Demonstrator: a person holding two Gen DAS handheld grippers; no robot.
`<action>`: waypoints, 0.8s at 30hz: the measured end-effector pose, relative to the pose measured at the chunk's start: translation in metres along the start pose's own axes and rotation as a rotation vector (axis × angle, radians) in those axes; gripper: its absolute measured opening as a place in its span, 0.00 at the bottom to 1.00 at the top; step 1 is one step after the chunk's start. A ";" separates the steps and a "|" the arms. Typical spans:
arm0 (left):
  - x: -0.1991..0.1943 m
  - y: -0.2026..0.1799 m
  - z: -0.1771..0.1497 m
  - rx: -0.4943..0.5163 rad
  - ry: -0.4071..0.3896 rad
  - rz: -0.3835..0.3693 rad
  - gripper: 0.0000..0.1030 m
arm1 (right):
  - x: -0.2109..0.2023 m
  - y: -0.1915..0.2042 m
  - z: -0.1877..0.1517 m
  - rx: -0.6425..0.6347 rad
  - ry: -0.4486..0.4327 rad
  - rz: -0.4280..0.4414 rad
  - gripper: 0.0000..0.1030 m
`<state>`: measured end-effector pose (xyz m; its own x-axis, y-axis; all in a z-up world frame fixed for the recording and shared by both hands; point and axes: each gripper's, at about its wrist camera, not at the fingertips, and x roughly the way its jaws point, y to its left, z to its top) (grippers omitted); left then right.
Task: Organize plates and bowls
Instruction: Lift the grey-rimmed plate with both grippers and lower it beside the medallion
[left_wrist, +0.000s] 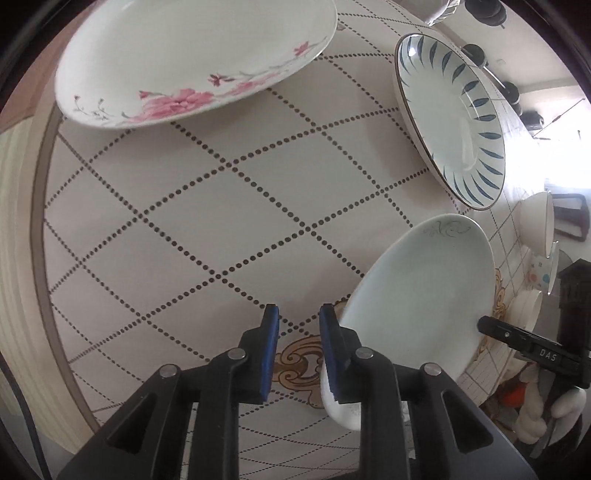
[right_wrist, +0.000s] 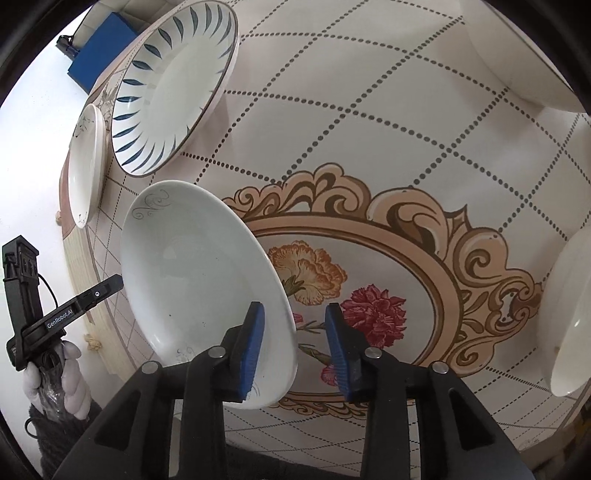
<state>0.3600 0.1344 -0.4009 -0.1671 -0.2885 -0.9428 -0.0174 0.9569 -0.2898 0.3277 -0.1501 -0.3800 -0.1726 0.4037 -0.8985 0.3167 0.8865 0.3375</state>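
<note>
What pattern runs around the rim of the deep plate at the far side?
Dark blue leaf-shaped strokes on white around the deep plate, with a thin dark edge; clearest in the right wrist view.

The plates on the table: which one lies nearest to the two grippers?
The plain pale plate with a small grey scroll on its rim. It sits right beside both grippers' blue pads, while the blue-leaf plate and the pink-flower plate lie farther off.

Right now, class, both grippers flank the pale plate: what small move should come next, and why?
Probably close the right gripper on the pale plate: its rim sits between open jaws, nearer the left pad. The left gripper straddles no rim; the plate lies beside it.
</note>
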 end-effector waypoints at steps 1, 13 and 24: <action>0.005 -0.001 0.002 0.002 0.006 0.001 0.20 | 0.008 0.005 0.002 0.002 0.012 0.013 0.38; -0.002 0.011 0.008 0.005 -0.011 -0.142 0.20 | 0.044 0.032 0.004 -0.009 0.036 0.068 0.38; -0.013 0.023 0.009 -0.062 -0.016 -0.309 0.20 | 0.040 0.028 -0.004 0.010 0.043 0.090 0.39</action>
<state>0.3705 0.1598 -0.3968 -0.1294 -0.5659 -0.8143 -0.1251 0.8239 -0.5527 0.3261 -0.1088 -0.4055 -0.1829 0.4914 -0.8515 0.3419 0.8438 0.4136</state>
